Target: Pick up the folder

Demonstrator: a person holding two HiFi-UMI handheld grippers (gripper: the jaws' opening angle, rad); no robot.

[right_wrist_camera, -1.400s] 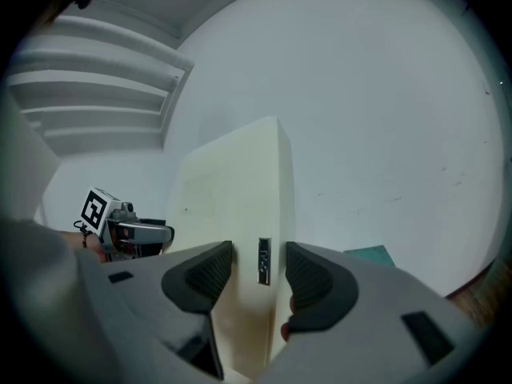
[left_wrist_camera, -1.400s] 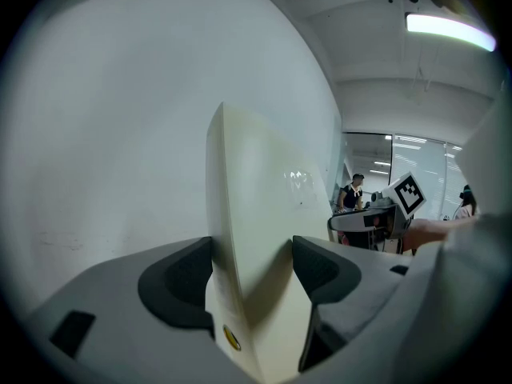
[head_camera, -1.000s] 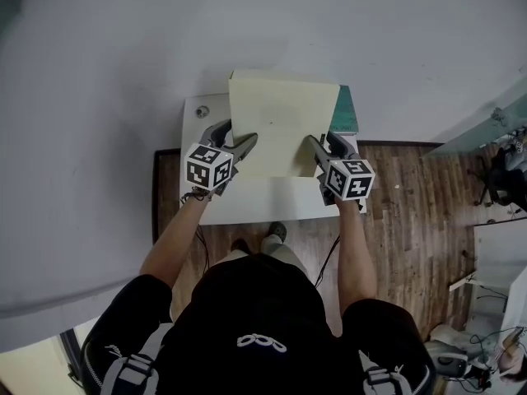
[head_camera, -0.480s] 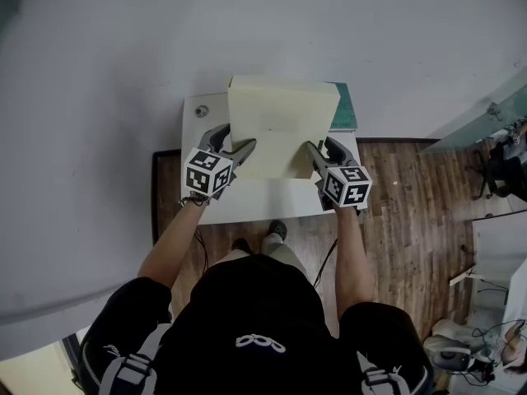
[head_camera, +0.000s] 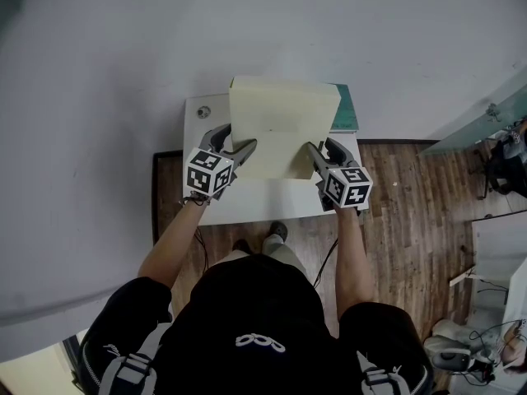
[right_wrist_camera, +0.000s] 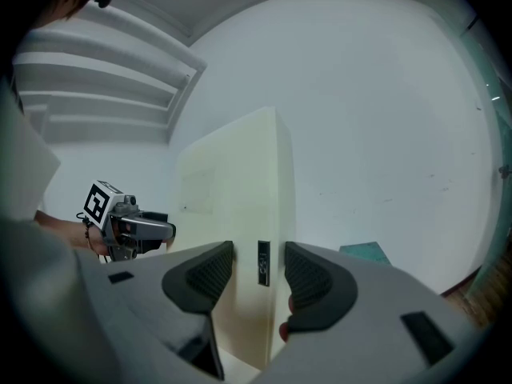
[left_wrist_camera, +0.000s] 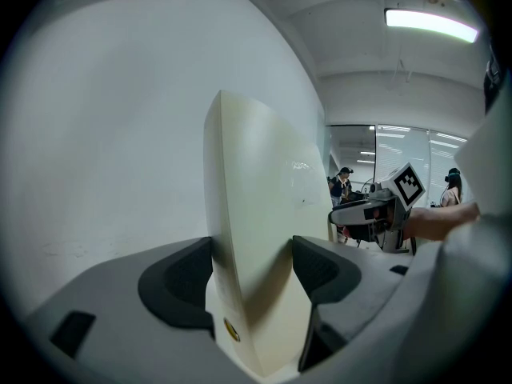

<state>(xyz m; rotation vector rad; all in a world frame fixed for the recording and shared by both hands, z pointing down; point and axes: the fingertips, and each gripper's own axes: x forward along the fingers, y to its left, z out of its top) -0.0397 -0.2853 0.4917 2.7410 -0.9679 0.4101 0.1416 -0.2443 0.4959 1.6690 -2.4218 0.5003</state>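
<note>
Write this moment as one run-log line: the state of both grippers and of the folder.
left gripper: shut on folder | right gripper: shut on folder | folder: upright, gripped at both side edges, over white table

One cream folder [head_camera: 284, 126] is being counted over the white table [head_camera: 263, 202], and only that one table is being seen. Two grippers are being tallied above the table's near half: the left gripper [head_camera: 233, 139] and the right gripper [head_camera: 324, 146]. One teal board [head_camera: 346, 109] and one small round fitting [head_camera: 203, 112] are being spotted at the table's far corners.
</note>
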